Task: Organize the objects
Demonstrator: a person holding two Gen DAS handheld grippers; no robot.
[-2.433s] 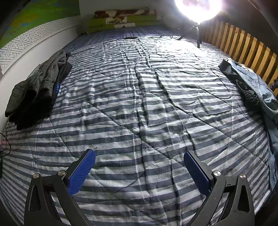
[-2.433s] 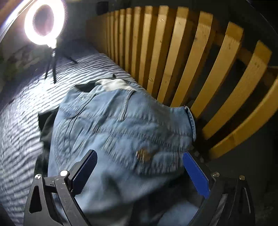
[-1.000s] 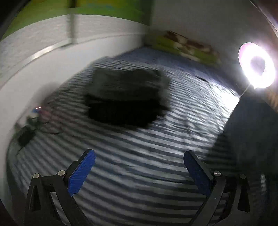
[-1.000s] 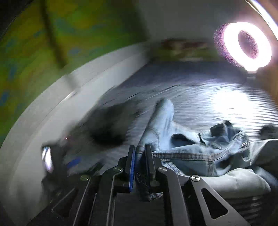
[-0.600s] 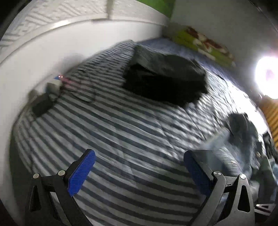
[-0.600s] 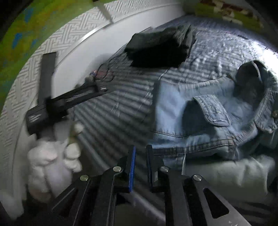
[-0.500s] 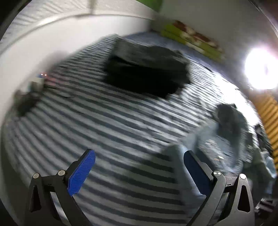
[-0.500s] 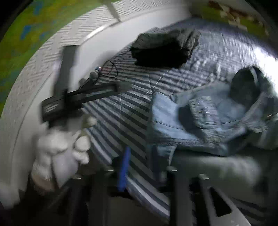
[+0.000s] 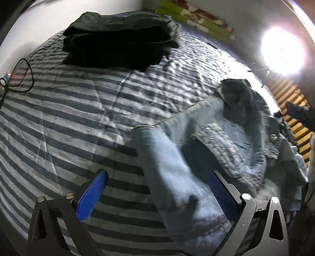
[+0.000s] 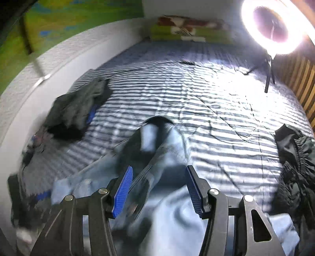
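Observation:
A light-blue denim jacket lies crumpled on the striped quilt, with one sleeve stretched toward me. My left gripper is open just above that sleeve, which runs between its blue pads untouched. In the right wrist view the denim jacket is blurred under my right gripper. Its jaws are opening, with denim between them but no pad pressing on it. A folded pile of dark clothes sits at the far left near the wall.
A black garment lies at the right edge of the bed by the wooden slats. A ring light on a tripod stands at the back right. Green pillows line the head. A black cable loops at the left.
My right gripper, shut on the denim a second ago, has dropped the jacket onto the middle of the bed and parted its jaws. My left gripper has swung down over the sleeve.

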